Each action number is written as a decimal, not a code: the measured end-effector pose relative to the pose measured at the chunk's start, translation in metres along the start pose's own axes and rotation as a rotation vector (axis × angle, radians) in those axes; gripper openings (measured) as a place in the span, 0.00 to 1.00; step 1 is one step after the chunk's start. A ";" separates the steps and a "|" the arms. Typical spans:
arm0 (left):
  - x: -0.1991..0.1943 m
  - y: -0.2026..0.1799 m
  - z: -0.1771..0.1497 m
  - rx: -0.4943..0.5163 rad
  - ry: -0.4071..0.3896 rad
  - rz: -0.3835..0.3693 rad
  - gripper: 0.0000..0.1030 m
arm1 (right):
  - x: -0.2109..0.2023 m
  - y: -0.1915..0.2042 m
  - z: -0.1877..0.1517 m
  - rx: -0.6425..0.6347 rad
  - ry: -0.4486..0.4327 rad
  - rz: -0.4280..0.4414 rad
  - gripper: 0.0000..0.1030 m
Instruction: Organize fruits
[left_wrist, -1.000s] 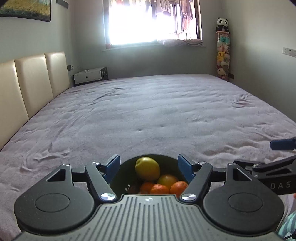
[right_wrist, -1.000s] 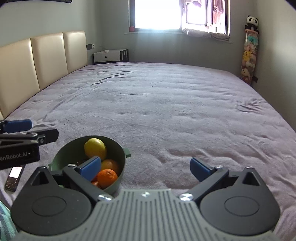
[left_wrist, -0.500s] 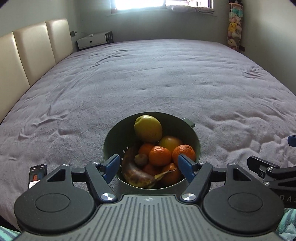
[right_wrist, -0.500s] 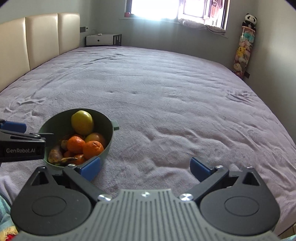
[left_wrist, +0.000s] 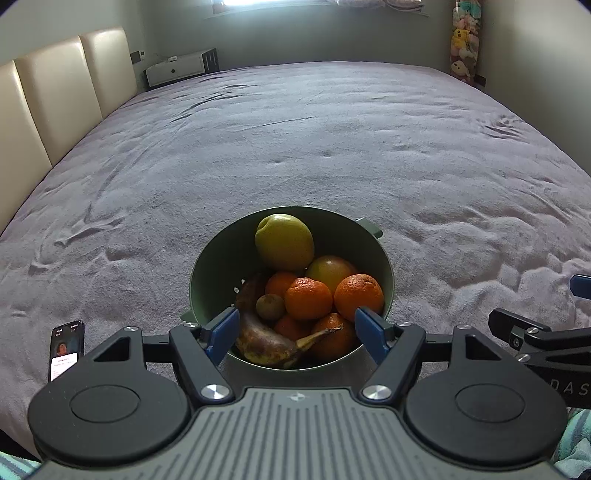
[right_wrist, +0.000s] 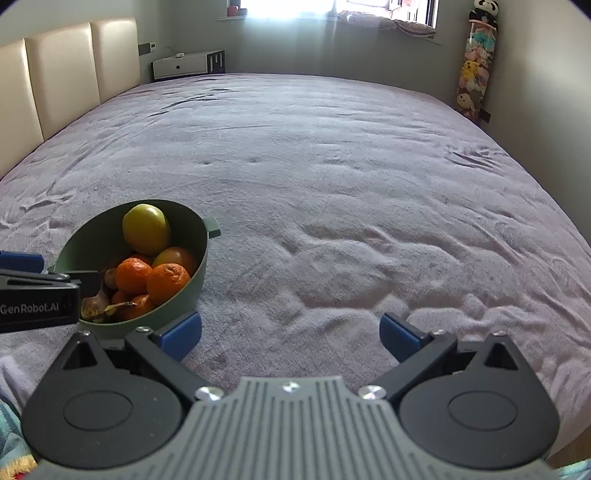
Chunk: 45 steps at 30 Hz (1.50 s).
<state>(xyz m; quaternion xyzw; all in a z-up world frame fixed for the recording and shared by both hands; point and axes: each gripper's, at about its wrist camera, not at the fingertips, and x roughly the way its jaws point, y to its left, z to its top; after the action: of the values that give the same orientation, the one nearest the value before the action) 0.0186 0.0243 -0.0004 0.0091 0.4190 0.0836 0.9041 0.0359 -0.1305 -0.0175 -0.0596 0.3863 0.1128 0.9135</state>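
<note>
Purple-covered bed (left_wrist: 295, 147); green fruit bowl (left_wrist: 218, 266) near front edge, phone (left_wrist: 66, 349) left of bowl.

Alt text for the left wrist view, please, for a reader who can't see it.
The open left gripper hovers over a green bowl of fruit on a purple bedspread: a yellow-green apple, mandarins, a kiwi and a browned banana. A phone lies left; the right gripper shows at right.

A home bedroom: a wide bed (right_wrist: 332, 177) with padded headboard (right_wrist: 66, 66), a nightstand (right_wrist: 184, 66), and hanging plush toys (right_wrist: 474, 70) beside a window.
</note>
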 end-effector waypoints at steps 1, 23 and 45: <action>0.000 0.000 0.000 0.000 0.001 0.000 0.81 | 0.000 0.000 0.000 0.000 -0.001 -0.001 0.96; -0.002 -0.001 0.001 0.000 -0.007 -0.004 0.81 | -0.002 -0.003 0.001 0.011 -0.011 -0.013 0.96; -0.007 -0.003 0.003 0.007 -0.014 -0.007 0.81 | -0.004 -0.004 0.002 0.019 -0.016 -0.015 0.96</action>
<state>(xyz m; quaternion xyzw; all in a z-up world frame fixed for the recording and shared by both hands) 0.0168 0.0207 0.0060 0.0115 0.4129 0.0789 0.9073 0.0353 -0.1343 -0.0134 -0.0531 0.3797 0.1027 0.9179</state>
